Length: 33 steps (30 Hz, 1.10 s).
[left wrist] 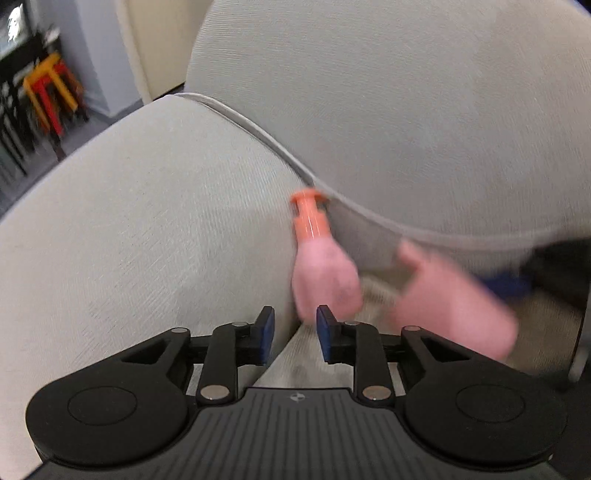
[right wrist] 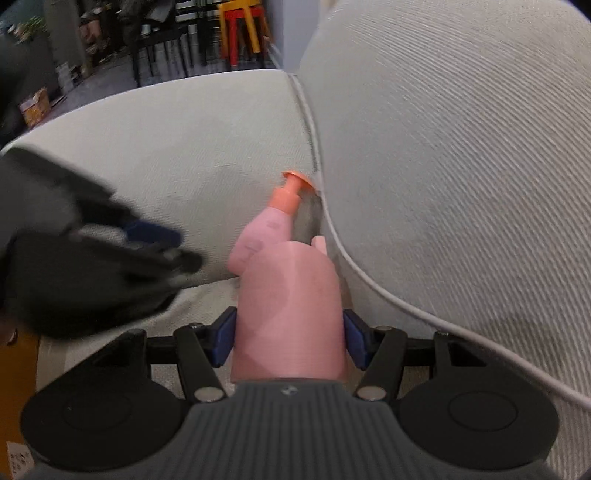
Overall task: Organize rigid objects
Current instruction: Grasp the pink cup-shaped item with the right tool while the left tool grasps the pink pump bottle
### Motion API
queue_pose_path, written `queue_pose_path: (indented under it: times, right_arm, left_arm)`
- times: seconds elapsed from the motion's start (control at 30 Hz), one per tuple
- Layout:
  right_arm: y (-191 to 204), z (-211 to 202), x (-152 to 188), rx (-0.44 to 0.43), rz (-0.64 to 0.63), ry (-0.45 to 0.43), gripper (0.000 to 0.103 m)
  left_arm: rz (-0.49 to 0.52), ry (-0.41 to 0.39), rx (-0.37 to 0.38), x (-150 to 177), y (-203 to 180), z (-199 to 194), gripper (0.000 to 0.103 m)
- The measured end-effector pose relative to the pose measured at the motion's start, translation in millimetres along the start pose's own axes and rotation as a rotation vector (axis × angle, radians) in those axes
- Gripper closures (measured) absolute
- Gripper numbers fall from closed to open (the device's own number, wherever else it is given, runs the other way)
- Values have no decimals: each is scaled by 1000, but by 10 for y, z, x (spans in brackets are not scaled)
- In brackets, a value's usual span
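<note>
A pink pump bottle [left wrist: 325, 280] with an orange pump top [left wrist: 308, 210] leans in the sofa corner where the armrest meets the back cushion. My left gripper [left wrist: 295, 321] is open just short of the bottle's base, and nothing is between its blue pads. In the right wrist view the same bottle [right wrist: 264, 230] stands behind a pink cylindrical cup [right wrist: 288, 295]. My right gripper [right wrist: 290, 339] is shut on that cup, one pad on each side. The cup [left wrist: 454, 299] shows blurred to the right in the left wrist view. The left gripper [right wrist: 173, 247] appears blurred at the left.
The grey sofa has an armrest [left wrist: 147, 221] on the left, a big back cushion [left wrist: 406, 110] and a seat [left wrist: 314, 354] below. Beyond it on the floor are yellow and red stools [right wrist: 240, 26], dark chairs and a cardboard box [right wrist: 35, 107].
</note>
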State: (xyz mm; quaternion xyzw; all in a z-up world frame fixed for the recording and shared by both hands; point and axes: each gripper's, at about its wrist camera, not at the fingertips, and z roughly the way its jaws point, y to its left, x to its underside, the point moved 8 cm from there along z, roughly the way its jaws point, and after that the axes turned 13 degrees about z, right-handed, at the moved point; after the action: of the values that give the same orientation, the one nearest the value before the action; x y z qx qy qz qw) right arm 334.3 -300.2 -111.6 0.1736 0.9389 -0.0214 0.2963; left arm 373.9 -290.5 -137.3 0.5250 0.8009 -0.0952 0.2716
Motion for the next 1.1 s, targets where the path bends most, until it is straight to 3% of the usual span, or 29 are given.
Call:
queue_pose_path:
  times: [0.1,0.23,0.4,0.77,0.93,1.0,1.1]
  right_arm:
    - [78,105,100,51,-84,27,44]
    - [70,143,42,31,-31,13,44]
    - [166,201,134,53,-86,31,43]
    - [269,126,188,6,-46,41,43]
    - [330,167,179,-13,-55,50,43]
    - [14,294,46,-34,-48,57,43]
    - [16,284,45,-67,-58,72,43]
  left_arm:
    - [1,10,12,-133,-29,97,71]
    - [4,35,36,-277,-129,240,61]
    - [-48,70,31,-382,-145,364,51]
    - [-124,166,-31,-519,-61,485,56]
    - [-169,169,-46,-355,8,236,59]
    - [-205,168,-45,-173,85,67,60]
    - [-277,173,-41,110,143,-174,61]
